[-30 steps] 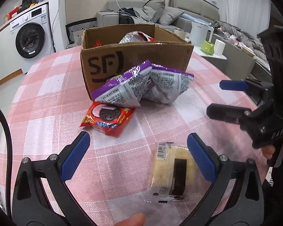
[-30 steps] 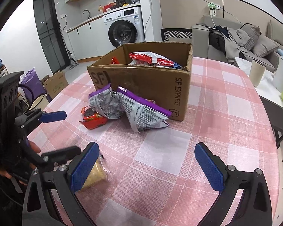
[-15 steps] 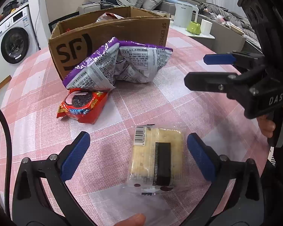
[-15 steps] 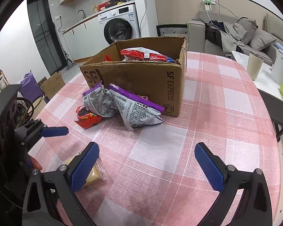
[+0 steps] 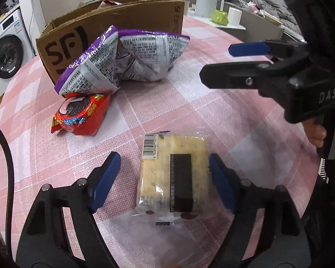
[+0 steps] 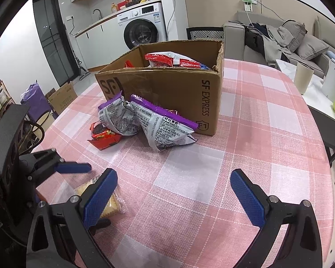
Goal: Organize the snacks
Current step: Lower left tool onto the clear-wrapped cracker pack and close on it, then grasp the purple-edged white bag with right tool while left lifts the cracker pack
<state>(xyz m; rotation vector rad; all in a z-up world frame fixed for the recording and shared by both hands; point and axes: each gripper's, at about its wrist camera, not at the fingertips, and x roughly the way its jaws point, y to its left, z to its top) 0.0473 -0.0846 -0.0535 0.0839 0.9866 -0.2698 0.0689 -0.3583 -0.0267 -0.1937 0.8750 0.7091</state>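
Observation:
A clear-wrapped cracker pack (image 5: 174, 174) lies on the pink checked tablecloth between the fingers of my left gripper (image 5: 165, 178), which is open around it; the right finger touches its edge. The pack also shows in the right wrist view (image 6: 109, 198). My right gripper (image 6: 174, 196) is open and empty above the cloth; it shows in the left wrist view (image 5: 245, 64) to the right of the pack. Two purple snack bags (image 5: 122, 60) and a red Oreo pack (image 5: 80, 117) lie in front of the cardboard box (image 6: 167, 93), which holds red snack bags (image 6: 172, 59).
The round table's (image 6: 268, 134) edge curves close on the right. Beyond it stand a side table with a kettle (image 5: 206, 2), a green cup (image 5: 220, 16) and a beige cup (image 6: 303, 80). A sofa and a washing machine (image 6: 143, 31) are farther back.
My left gripper has moved forward and down over the cracker pack, and its fingers have narrowed around it. The right gripper has drifted slightly closer to the box.

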